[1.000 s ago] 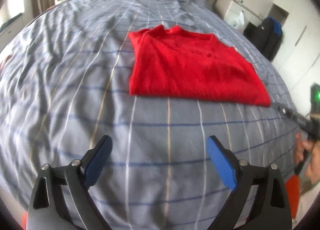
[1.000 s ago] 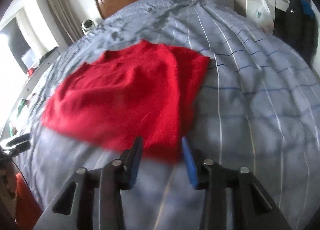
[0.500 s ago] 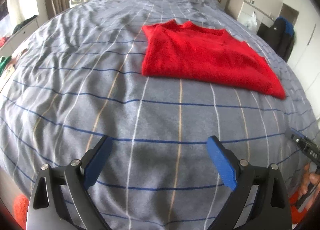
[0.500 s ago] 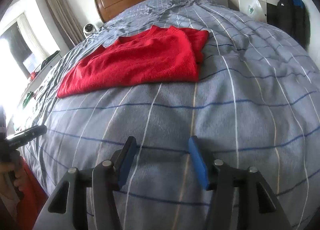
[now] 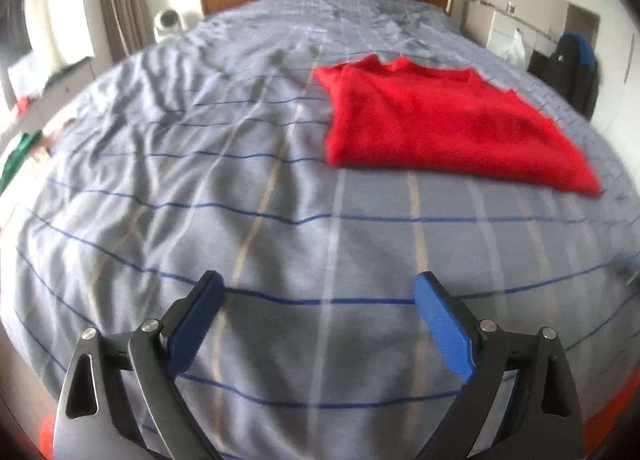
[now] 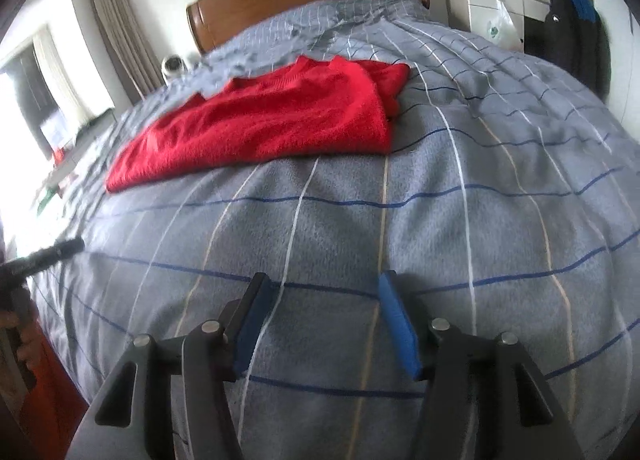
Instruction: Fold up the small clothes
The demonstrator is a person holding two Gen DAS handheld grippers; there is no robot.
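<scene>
Left tongs (image 5: pixel 320 300) wide apart, right tongs (image 6: pixel 326 300) part-spread, both w/ nothing, over bedspread (image 5: pixel 200 200).

No text, brand, number or sign can be read in either view; the white plastic bag (image 6: pixel 498 26) hanging on the cabinet (image 6: pixel 476 6) carries a green print, too small and blurred to make out.
</scene>
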